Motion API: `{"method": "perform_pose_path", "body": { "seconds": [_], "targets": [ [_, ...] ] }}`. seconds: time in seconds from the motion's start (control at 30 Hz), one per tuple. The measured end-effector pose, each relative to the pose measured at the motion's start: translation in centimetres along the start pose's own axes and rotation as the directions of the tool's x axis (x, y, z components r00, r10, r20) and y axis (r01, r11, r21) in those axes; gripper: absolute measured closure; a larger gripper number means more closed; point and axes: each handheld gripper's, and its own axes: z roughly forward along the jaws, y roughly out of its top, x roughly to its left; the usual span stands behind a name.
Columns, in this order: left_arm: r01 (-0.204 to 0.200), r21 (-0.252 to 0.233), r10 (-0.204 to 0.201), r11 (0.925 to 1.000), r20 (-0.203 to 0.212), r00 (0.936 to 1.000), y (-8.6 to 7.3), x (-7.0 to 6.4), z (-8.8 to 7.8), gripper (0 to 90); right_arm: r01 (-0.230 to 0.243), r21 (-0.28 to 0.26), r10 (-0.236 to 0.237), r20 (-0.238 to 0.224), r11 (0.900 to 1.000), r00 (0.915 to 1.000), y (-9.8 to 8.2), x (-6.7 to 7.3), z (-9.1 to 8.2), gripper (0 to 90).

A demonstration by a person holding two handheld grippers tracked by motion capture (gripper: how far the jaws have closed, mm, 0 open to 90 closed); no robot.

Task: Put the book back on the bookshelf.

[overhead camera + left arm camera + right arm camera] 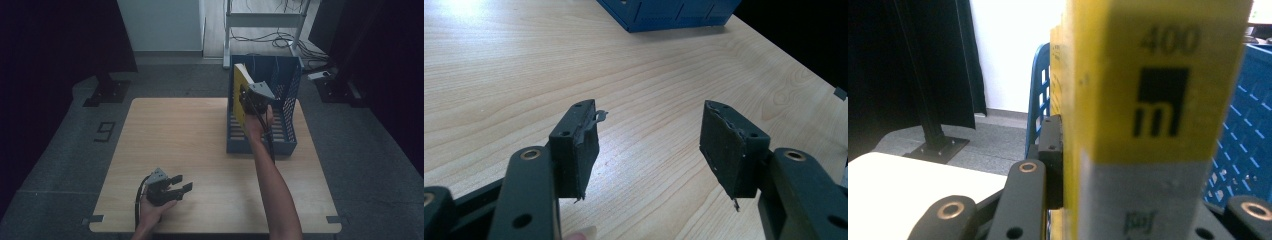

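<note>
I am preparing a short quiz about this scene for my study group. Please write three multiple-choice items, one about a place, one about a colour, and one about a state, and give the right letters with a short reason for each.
1. Where does the blue rack stand?
A. on the far right part of the table
B. on the near left corner
C. on the floor

2. What colour is the book that the right gripper holds?
A. red
B. yellow
C. green

3. How is the left gripper?
A. shut on a pen
B. shut on nothing
C. open, holding nothing

Answers:
1 A: the high view shows it on the table, far and to the right.
2 B: its spine is yellow with a grey lower band.
3 C: its jaws stand apart over bare wood.
</note>
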Motion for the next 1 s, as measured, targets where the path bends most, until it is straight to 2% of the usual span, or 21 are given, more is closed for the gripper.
{"method": "perform_pose_path", "body": {
  "seconds": [0.37,1.0],
  "targets": [
    [0.005,-0.001,-0.005,1.0000,-0.006,1.0000,-0.1,0.2,-0.2,40.4,-0.003,0.016,0.003,0.009,1.000,1.0000,-0.3,0.2,1.2,74.3],
    [0.012,-0.001,-0.012,0.9999,-0.016,0.9998,-0.2,0.5,-0.4,40.4,-0.001,0.007,0.001,0.018,1.000,0.9998,-0.6,0.7,2.4,74.2]
  ]
}}
